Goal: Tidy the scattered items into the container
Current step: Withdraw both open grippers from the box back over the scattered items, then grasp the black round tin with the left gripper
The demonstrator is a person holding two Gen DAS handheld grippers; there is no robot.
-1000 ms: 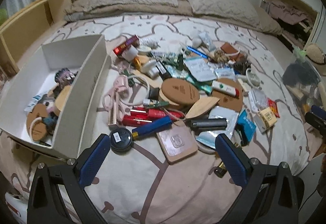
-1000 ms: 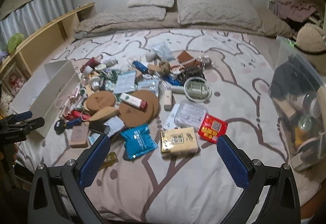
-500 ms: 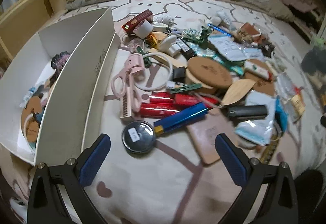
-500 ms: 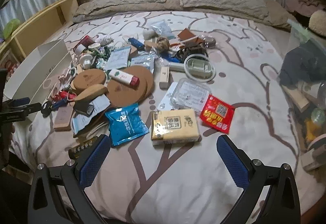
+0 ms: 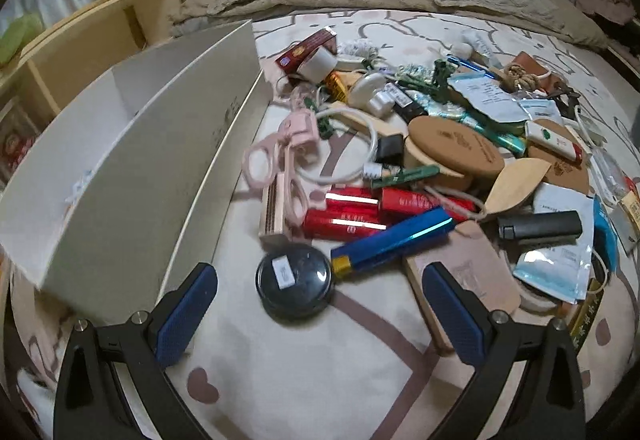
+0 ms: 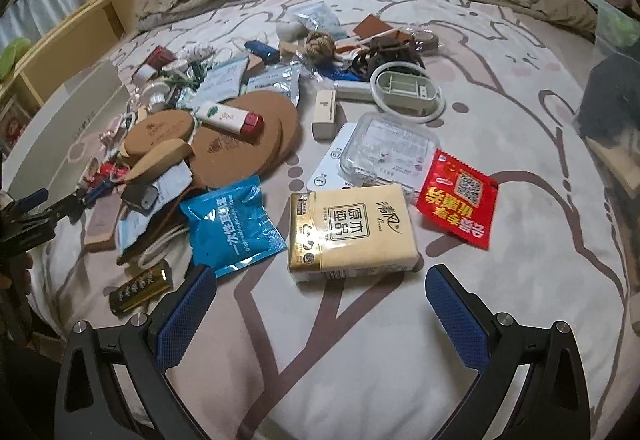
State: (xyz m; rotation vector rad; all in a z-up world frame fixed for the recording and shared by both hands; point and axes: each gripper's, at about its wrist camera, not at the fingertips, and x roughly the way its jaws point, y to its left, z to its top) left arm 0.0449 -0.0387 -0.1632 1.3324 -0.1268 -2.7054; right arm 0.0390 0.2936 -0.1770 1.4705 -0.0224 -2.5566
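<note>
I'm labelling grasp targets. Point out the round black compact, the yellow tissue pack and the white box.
round black compact (image 5: 295, 282), left wrist view, centre of its lid
yellow tissue pack (image 6: 352, 230), right wrist view, middle of its printed face
white box (image 5: 132, 176), left wrist view, its near side wall

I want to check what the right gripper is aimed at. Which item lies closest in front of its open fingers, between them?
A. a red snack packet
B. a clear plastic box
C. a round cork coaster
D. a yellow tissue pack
D: in the right wrist view the yellow tissue pack lies just ahead of the open right gripper, centred between its fingers.
</note>
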